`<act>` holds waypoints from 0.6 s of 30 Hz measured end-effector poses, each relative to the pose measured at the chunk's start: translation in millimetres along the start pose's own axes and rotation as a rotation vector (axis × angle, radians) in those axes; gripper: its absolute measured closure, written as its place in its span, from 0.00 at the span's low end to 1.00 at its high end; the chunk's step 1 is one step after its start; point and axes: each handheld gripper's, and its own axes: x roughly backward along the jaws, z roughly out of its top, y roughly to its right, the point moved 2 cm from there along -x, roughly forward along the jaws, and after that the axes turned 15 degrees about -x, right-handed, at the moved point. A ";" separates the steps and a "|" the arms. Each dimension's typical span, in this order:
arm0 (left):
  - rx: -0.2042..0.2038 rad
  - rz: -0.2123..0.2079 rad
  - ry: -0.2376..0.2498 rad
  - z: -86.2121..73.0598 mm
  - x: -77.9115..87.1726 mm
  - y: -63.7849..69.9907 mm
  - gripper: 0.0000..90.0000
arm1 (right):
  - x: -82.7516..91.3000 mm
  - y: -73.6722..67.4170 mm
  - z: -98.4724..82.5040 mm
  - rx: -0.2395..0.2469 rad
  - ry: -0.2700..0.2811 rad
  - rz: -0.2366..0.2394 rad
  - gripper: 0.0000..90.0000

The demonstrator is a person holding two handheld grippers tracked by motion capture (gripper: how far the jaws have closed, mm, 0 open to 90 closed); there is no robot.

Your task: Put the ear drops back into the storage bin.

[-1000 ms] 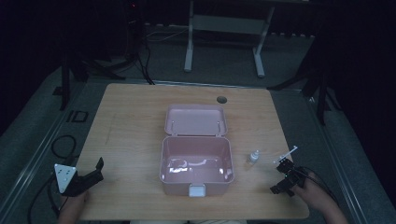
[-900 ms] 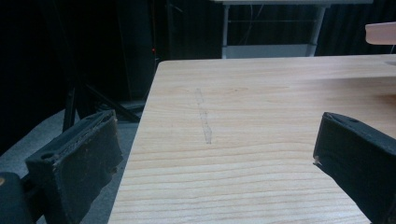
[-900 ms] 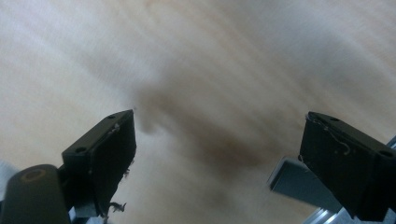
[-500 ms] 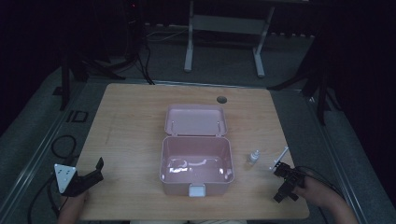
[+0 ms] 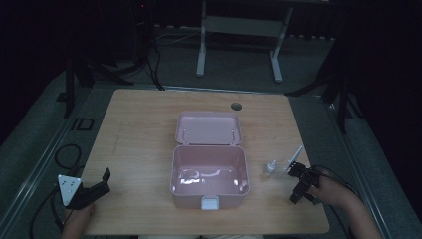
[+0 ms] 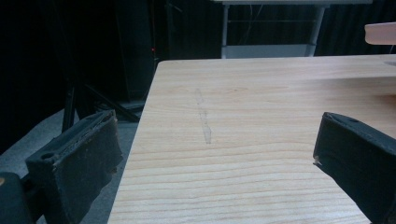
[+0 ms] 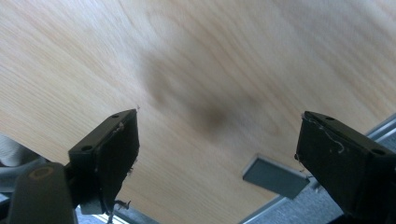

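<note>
A rounded pink plastic box point(image 5: 209, 175) is sitting open at the middle of the pale wood-grain table point(image 5: 139, 129), its glossy hinged lid point(image 5: 208, 128) lying flat on the far side. Just right of it, a small clear bottle point(image 5: 269, 167) is standing near a thin pale stick-like tool point(image 5: 295, 154). The right gripper point(image 5: 298, 186) is hovering near the table's right near corner, its padded black jaws spread wide over bare wood. The left gripper point(image 5: 92, 191) is resting at the near left edge, its jaws likewise gaping apart and holding nothing.

Dim high view, perhaps motion-blurred right gripper view
</note>
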 end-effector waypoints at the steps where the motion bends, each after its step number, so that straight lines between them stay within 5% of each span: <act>1: 0.000 0.000 0.000 0.0 0.0 0.0 0.01 | 0.9 0.1 3.1 -0.004 0.005 0.013 0.14; 18: 0.000 -0.004 0.001 0.0 -0.1 -0.1 0.01 | 13.7 -12.3 54.5 -0.003 0.041 0.053 0.12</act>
